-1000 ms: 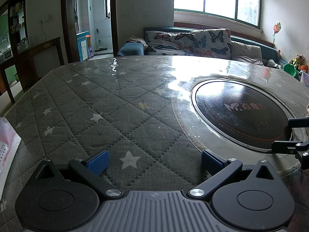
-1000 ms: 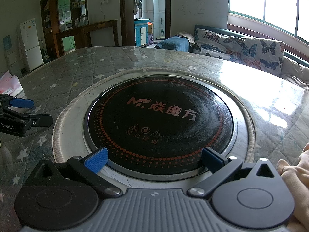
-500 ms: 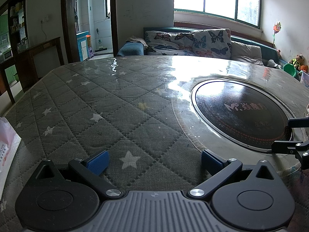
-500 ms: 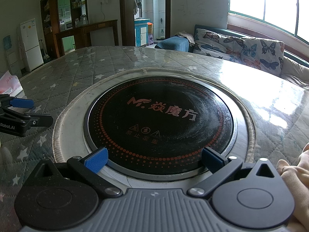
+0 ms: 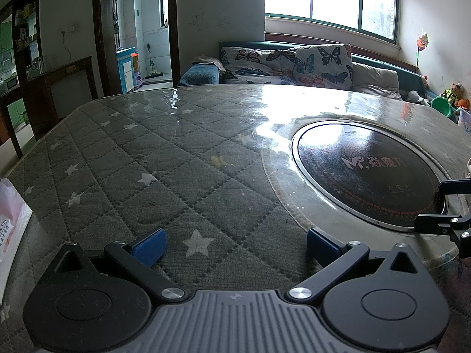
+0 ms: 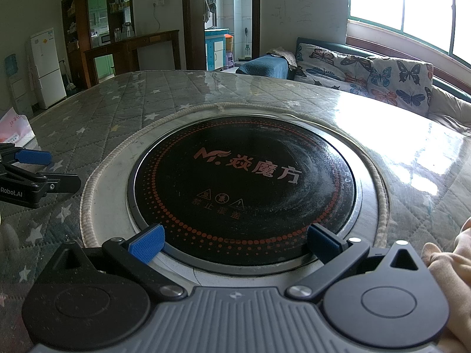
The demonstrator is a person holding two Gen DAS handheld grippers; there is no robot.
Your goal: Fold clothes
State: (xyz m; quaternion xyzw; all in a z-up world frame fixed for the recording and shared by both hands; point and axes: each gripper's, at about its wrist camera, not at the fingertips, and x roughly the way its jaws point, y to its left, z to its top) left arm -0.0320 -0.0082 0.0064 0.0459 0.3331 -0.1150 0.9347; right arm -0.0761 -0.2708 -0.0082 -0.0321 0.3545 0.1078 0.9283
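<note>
My left gripper (image 5: 235,247) is open and empty, low over the grey star-quilted table cover (image 5: 153,158). My right gripper (image 6: 235,245) is open and empty, at the near rim of the round black induction hob (image 6: 244,188) set in the table. A pale pinkish cloth (image 6: 453,267) lies at the right edge of the right wrist view, touching the side of the right gripper; only a small part shows. Each gripper shows in the other's view: the right one at the far right (image 5: 447,206), the left one at the far left (image 6: 32,170).
A white and pink paper bag (image 5: 11,223) lies at the table's left edge, also in the right wrist view (image 6: 14,129). The hob shows in the left wrist view (image 5: 371,176). A sofa with butterfly cushions (image 5: 294,64) stands behind the table.
</note>
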